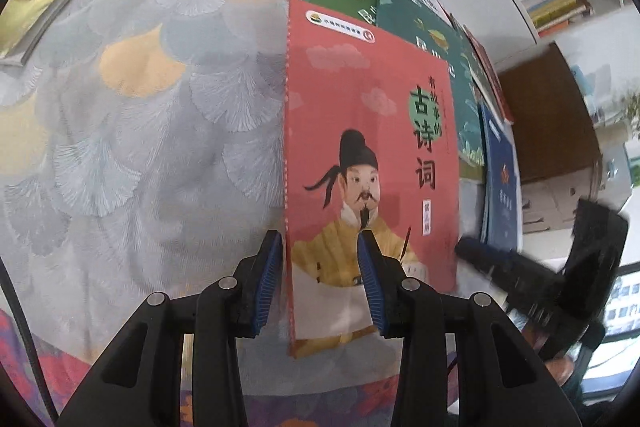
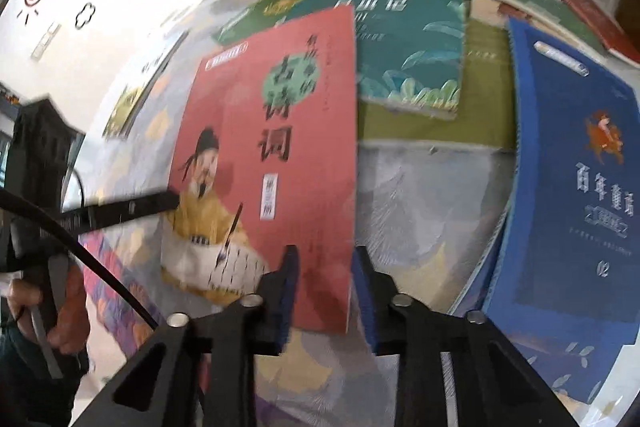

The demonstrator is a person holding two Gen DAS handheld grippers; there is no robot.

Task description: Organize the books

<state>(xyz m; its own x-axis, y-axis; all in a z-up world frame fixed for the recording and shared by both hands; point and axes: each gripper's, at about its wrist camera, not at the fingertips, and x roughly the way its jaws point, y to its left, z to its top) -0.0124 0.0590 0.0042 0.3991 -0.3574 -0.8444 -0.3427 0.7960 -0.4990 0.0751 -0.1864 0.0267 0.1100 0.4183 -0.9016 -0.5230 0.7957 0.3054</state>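
We have barely begun: on the patterned tablecloth (image 1: 140, 107) the green books (image 2: 408, 39) and blue book (image 2: 572, 187) lie scattered (overlapping, unstacked). The red book (image 1: 372, 147) sits between both tools, left gripper (image 1: 320, 283) and right gripper (image 2: 324, 291) each clamped on its edges.

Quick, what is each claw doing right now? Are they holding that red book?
Left claw: shut on the red book, at its left edge.
Right claw: shut on the red book's right edge.

Red book (image 1: 372, 131): "古诗词"; blue book (image 2: 580, 187): "02"
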